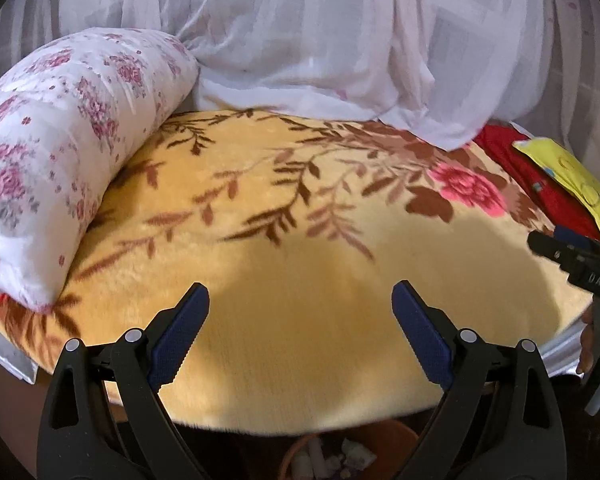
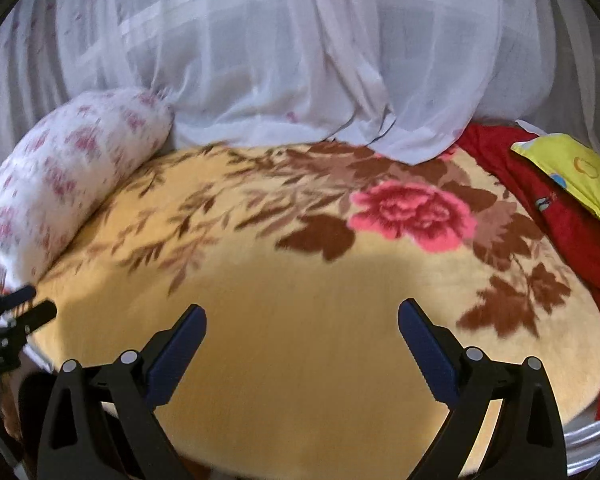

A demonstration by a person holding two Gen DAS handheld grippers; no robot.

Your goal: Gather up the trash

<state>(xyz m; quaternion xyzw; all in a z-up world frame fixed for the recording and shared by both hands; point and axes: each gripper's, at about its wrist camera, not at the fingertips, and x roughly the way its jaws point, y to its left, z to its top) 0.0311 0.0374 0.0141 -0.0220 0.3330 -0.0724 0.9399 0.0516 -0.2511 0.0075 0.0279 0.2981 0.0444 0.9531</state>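
Note:
My left gripper (image 1: 300, 296) is open and empty, held above the front part of a yellow floral blanket (image 1: 300, 208) on a bed. My right gripper (image 2: 302, 316) is open and empty over the same blanket (image 2: 300, 300). Below the bed's front edge in the left wrist view stands a brown bin (image 1: 352, 454) with several crumpled white scraps inside. The right gripper's body shows at the right edge of the left wrist view (image 1: 580, 264). The left gripper's body shows at the left edge of the right wrist view (image 2: 8, 320). I see no loose trash on the blanket.
A rolled white floral quilt (image 1: 60, 148) lies at the left of the bed. A sheer white curtain (image 1: 320, 40) hangs behind and drapes onto the blanket. A red cloth (image 2: 560, 216) and a yellow pillow (image 2: 580, 172) lie at the right.

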